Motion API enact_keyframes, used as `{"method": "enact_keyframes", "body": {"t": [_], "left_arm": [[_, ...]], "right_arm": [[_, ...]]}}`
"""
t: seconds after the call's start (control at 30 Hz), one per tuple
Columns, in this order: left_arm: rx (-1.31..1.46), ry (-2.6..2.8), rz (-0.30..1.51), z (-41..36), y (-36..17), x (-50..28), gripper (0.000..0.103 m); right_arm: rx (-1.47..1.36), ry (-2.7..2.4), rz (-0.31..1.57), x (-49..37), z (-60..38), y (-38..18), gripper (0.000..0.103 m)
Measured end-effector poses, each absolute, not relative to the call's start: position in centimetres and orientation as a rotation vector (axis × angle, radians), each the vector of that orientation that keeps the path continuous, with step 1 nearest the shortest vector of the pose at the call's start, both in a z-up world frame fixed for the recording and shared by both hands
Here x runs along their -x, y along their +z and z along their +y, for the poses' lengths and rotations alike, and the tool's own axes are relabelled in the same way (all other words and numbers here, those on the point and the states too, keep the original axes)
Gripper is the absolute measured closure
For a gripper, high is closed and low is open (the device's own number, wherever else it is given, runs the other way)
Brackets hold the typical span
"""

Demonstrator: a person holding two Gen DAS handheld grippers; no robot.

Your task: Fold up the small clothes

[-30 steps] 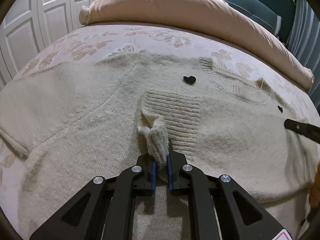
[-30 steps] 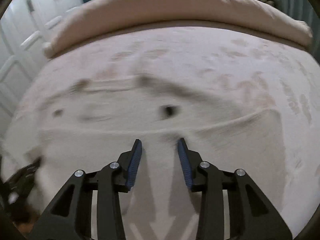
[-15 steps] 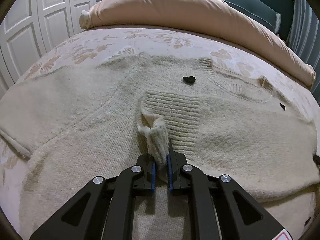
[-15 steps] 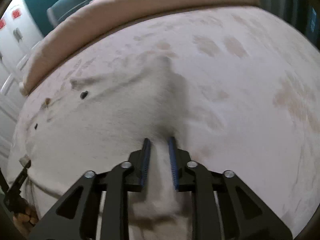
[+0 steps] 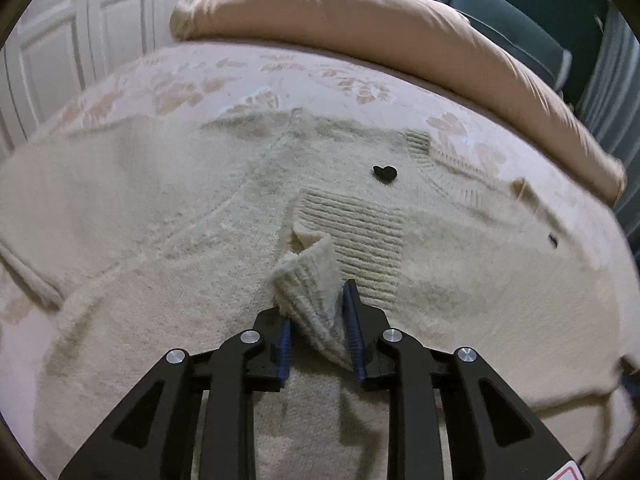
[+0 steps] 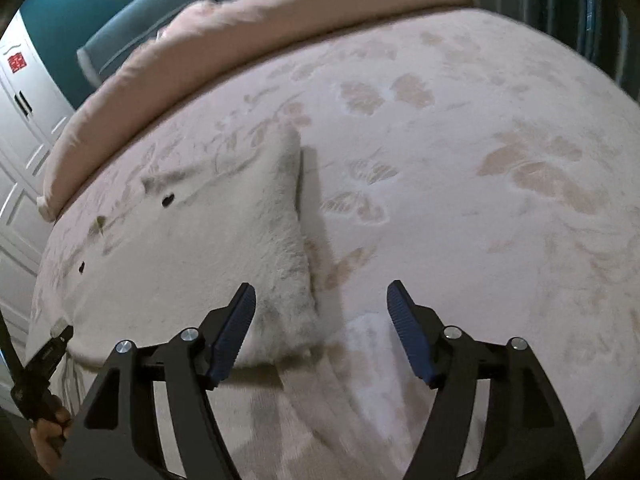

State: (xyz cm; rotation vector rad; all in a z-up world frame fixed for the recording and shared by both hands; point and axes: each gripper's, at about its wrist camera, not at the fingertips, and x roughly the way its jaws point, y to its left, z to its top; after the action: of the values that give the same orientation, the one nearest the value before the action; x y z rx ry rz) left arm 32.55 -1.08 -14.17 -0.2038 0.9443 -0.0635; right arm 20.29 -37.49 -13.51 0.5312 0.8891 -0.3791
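1. Your garment, a cream knitted sweater [image 5: 168,208], lies spread on the bed [image 5: 280,76], filling the middle of the left wrist view; its neckline sits at upper right of that frame, with a small dark button [image 5: 385,173] just below it.
2. One sleeve is already folded in across the body; its ribbed cuff [image 5: 352,236] lies at frame centre, just below the button.
3. Your left hand-held gripper [image 5: 316,334] has a raised tuft of the cuff's edge between its jaws; the jaws have just been opening, and there is a visible gap on the left side of the tuft; I judge the cloth as good as released, though it leans on the right pad.
4. Your right hand-held gripper [image 6: 320,332] stands spread wide and grasps nothing; its jaws have just been opening too; in the right wrist view it sits over the sweater's folded side edge [image 6: 298,240], with bare bedspread to the right of it.
5. Done, as far as it shows: both sides look turned in; the right edge reads as a clean straight fold.
6. Left, by my judgement: flatten the puckered cuff, then fold the body across its length; no such fold is visible yet.
7. The hem end lies under the grippers at the bottom of both frames; I cannot tell how it lies.
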Motion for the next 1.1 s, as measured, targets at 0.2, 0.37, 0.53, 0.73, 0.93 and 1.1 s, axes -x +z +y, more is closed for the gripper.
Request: {"method": "enact_keyframes", "body": {"t": [0.2, 0.37, 0.53, 0.73, 0.93, 1.1], "left_arm": [[0.296, -0.124, 0.946, -0.9, -11.4, -34.0, 0.098], [0.226, -0.1, 1.032, -1.3, -14.5, -34.8, 0.097], [0.149, -0.097, 0.99, -2.0, -14.3, -33.8, 0.095], [0.118, -0.072, 0.995, -2.3, -13.8, -33.5, 0.088], [0.272, -0.022, 0.951, 5.6, -10.6, -29.5, 0.037], [0.459, 0.168, 0.945, 20.7, -10.4, -27.1, 0.033]], "right_arm": [[-0.527, -0.237, 0.742, -20.1, -36.5, -9.8, 0.094], [-0.569, -0.336, 0.911, -20.6, -38.8, -16.0, 0.096], [-0.539, -0.383, 0.749, -18.6, -37.5, -10.2, 0.095], [-0.453, -0.371, 0.932, -20.2, -36.3, -14.7, 0.096], [-0.405, -0.332, 0.855, -17.0, -31.8, -9.5, 0.089], [-0.33, -0.23, 0.918, -13.2, -24.9, -11.1, 0.083]]}}
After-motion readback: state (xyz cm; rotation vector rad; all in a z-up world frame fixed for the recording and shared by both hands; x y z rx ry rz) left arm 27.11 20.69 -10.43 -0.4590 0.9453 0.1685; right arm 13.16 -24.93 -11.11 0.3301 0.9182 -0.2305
